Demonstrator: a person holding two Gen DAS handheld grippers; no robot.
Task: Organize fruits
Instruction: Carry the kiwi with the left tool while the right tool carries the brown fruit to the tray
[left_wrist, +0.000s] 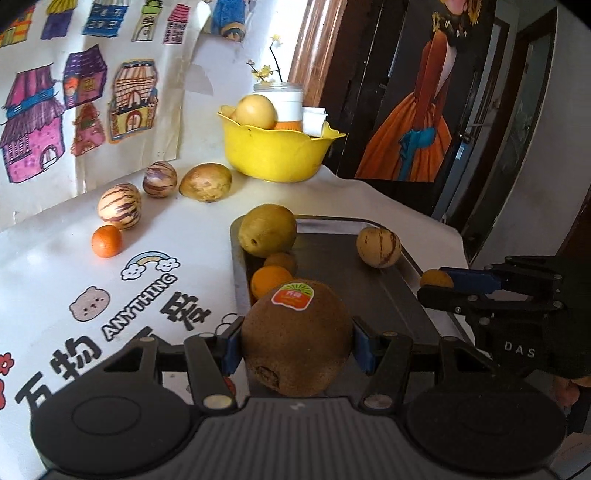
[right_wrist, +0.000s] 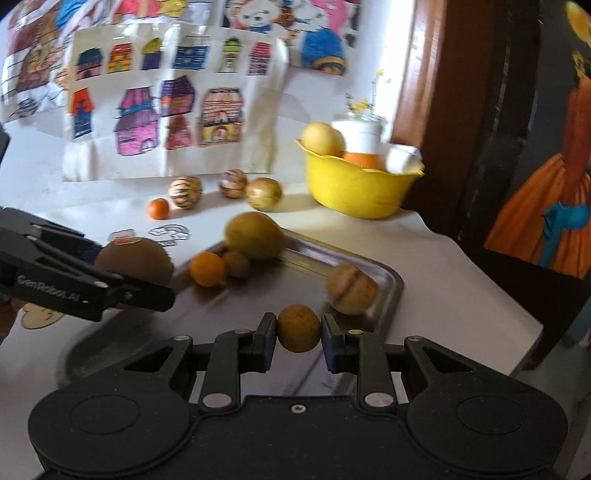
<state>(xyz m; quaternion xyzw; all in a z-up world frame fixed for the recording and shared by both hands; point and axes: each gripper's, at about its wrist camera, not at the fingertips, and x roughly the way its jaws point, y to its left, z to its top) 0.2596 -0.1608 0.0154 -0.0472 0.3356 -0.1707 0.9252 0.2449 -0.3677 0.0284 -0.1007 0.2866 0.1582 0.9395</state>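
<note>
My left gripper (left_wrist: 295, 341) is shut on a brown kiwi (left_wrist: 297, 338) with an orange sticker, held over the near left edge of the metal tray (left_wrist: 388, 295). In the right wrist view that kiwi (right_wrist: 135, 262) shows at the left, between the black fingers. My right gripper (right_wrist: 298, 332) is shut on a small brownish-yellow round fruit (right_wrist: 298, 328) above the tray (right_wrist: 391, 277); the same fruit (left_wrist: 436, 278) appears at the tray's right rim in the left wrist view. On the tray lie a green-yellow pear (left_wrist: 266, 229), an orange (left_wrist: 269, 281), a small brown fruit (left_wrist: 280, 261) and a striped melon (left_wrist: 378, 246).
On the white tablecloth left of the tray lie a mandarin (left_wrist: 106, 240), two striped melons (left_wrist: 119, 211) (left_wrist: 159, 179) and a mottled yellow fruit (left_wrist: 205, 182). A yellow bowl (left_wrist: 275, 155) holding fruit and white cups stands at the back. The table edge runs along the right.
</note>
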